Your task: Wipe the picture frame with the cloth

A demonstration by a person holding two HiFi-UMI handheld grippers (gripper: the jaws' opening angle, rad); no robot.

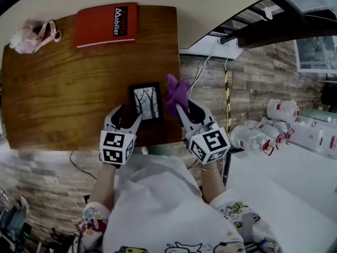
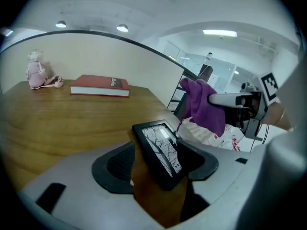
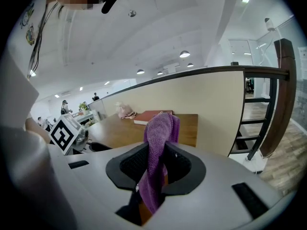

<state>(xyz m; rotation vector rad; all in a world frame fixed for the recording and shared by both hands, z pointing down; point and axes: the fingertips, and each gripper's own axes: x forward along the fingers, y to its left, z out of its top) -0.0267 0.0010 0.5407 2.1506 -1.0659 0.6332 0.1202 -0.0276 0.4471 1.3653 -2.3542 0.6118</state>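
At the near edge of the table (image 1: 63, 88), the left gripper (image 1: 126, 121) clamps the picture frame (image 1: 146, 102); the right gripper (image 1: 185, 109) pinches the purple cloth (image 1: 176, 94), which should next sweep across the glass.

Lighting: bright, even, ceiling lamps (image 3: 184, 54). Glare: streak on picture frame (image 2: 160, 150) glass, sheen on desk (image 2: 57, 128). Distortion: strong fisheye, dark corners.

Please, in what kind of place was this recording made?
Probably an open-plan office or workshop: a wooden table with a red book on it, rows of ceiling lights, and a staircase beside the table.
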